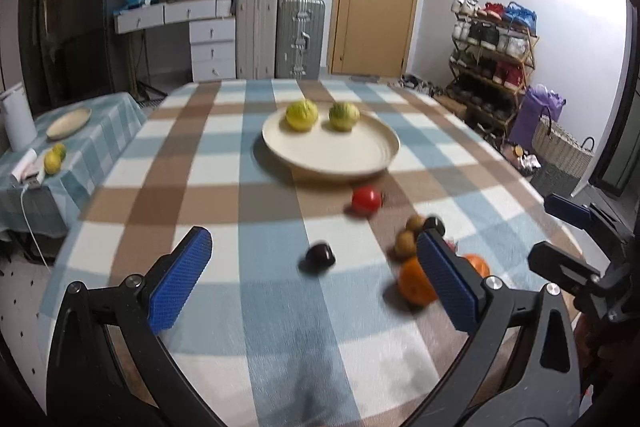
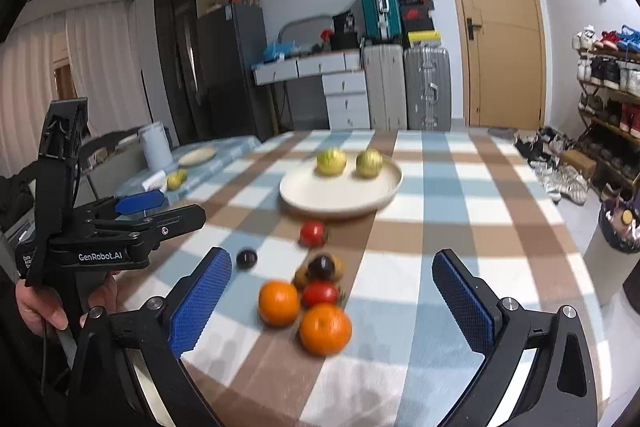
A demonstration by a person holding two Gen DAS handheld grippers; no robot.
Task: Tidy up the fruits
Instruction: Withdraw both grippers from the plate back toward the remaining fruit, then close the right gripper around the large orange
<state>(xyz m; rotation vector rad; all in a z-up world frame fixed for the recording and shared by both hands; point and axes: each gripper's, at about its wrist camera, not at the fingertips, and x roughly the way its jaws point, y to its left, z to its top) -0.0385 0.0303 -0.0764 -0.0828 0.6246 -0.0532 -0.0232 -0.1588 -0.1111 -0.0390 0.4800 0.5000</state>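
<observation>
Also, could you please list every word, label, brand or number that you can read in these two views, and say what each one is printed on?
"GenRobot.AI": white lettering on the side of the black left gripper body, in the right wrist view.
Small white print at that body's rear edge: too small to read.
Red marking on the black boxes stacked above the suitcases: too blurred to read.
Nothing else is legible.

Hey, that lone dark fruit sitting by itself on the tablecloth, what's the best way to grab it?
Grip the dark fruit across its widest middle, coming down from above with the left tongs, which are open and roughly lined up with it. It looks small and round, so it may roll; close one finger on each side. Bare tablecloth surrounds it, leaving room for both fingers.
</observation>
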